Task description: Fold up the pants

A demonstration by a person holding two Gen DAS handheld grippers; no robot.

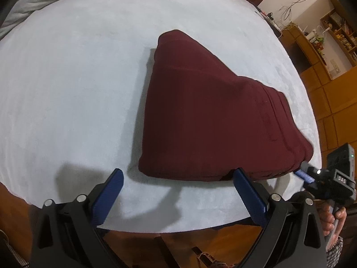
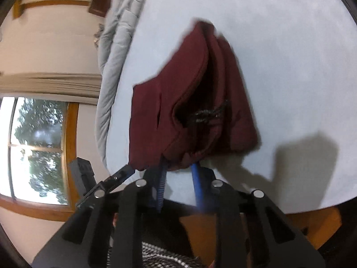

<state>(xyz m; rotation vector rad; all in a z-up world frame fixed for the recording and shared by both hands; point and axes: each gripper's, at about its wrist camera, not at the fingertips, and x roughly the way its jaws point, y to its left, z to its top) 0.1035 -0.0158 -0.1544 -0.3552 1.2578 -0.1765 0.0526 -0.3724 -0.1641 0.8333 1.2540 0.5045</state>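
Left gripper hovers at the near bed edge, fingers spread wide, nothing between them; pants' near hem sits just ahead of its right finger, likely parked after letting go. Right gripper narrowed, fingertips tucked under the near corner of the pants; whether the pads actually pinch cloth I cannot tell. Probably tidying that corner. Pants lie folded, a dark red bundle on the pale bed cover, long axis running away from the fingers, tapering toward the far end.
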